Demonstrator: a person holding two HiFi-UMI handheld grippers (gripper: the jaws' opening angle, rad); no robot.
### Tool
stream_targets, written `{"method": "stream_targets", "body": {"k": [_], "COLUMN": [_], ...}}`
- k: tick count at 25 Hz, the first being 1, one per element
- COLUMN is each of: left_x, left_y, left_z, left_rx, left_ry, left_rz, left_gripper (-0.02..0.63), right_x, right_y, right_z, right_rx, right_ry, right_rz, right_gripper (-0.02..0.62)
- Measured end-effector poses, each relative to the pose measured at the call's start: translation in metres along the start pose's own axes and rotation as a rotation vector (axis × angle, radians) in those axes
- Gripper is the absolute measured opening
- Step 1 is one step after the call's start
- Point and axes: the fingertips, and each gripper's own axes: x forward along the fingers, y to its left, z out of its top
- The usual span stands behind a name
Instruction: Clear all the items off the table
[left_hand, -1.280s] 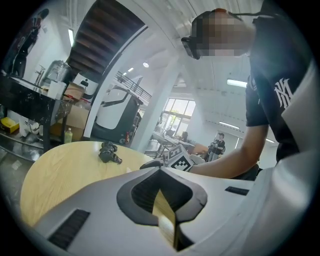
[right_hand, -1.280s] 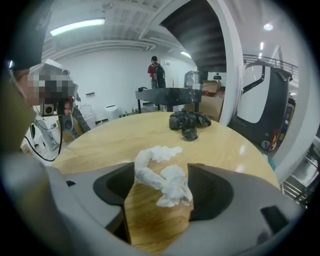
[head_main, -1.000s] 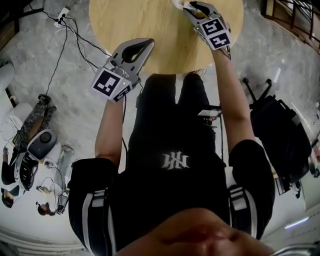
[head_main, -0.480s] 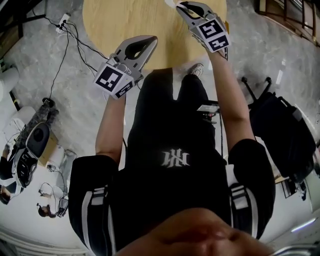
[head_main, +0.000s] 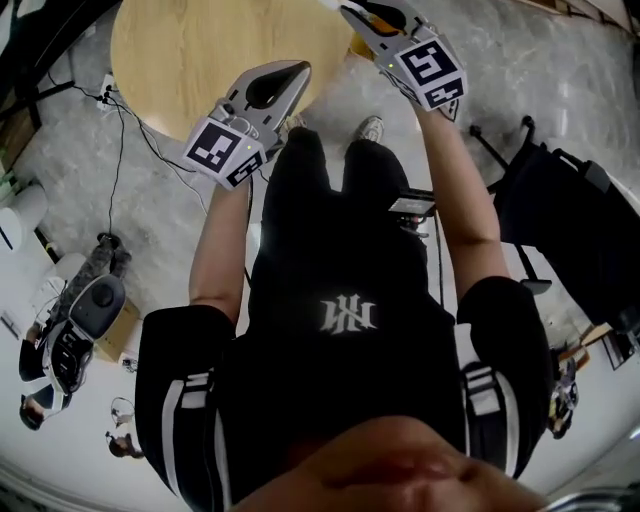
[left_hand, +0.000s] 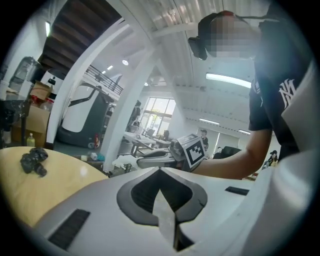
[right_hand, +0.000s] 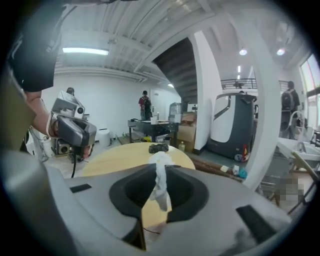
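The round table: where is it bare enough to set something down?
Nearly all of the wooden table is bare; only a small dark object sits near one edge. The floor at the head view's left is cluttered with gear.

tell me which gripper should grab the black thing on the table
Left, probably: the left gripper is shut and empty, nearer the table holding the black thing; the right gripper has just closed on a white tissue.

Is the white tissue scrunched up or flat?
Scrunched up: the white tissue hangs twisted, pinched by the right gripper, whose jaws just closed.
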Motion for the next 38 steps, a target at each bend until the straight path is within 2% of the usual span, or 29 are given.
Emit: {"method": "stream_targets", "body": {"k": [4, 8, 13, 16, 20, 27, 33, 38], "left_x": [0.055, 0.108, 0.151, 0.182, 0.211, 0.235, 0.229, 0.227], "left_y": [-0.050, -0.091, -0.107, -0.112, -0.092, -0.048, -0.014, 0.005], "left_z": [-0.011, -0.041, -0.091, -0.139, -0.208, -0.322, -0.404, -0.440], "left_rx": [0.002, -0.025, -0.065, -0.092, -0.088, -0.060, -0.098, -0.100], "left_ry": [0.018, 0.042, 0.071, 0.108, 0.157, 0.206, 0.264, 0.291], "left_rz": [-0.060, -0.103, -0.111, -0.114, -0.128, -0.099, -0.058, -0.057], "left_gripper": [0.012, 0.012, 0.012, 0.012, 0.012, 0.012, 0.012, 0.012], "right_x": [-0.069, -0.119, -0.127, -0.117, -0.075, -0.006, 0.041, 0.064], "right_y": [-0.048, -0.087, -0.103, -0.112, -0.128, -0.113, -0.101, -0.098], "right_z": [-0.033, -0.083, -0.147, -0.208, -0.288, -0.415, -0.488, -0.530], "right_rx": [0.024, 0.048, 0.066, 0.078, 0.088, 0.107, 0.120, 0.119], "right_ry": [0.003, 0.018, 0.031, 0.038, 0.034, 0.064, 0.079, 0.100], "right_rz": [-0.079, -0.128, -0.121, -0.101, -0.120, -0.086, -0.065, -0.067], "right_gripper": [0.060, 0.060, 0.060, 0.060, 0.060, 0.060, 0.060, 0.060]}}
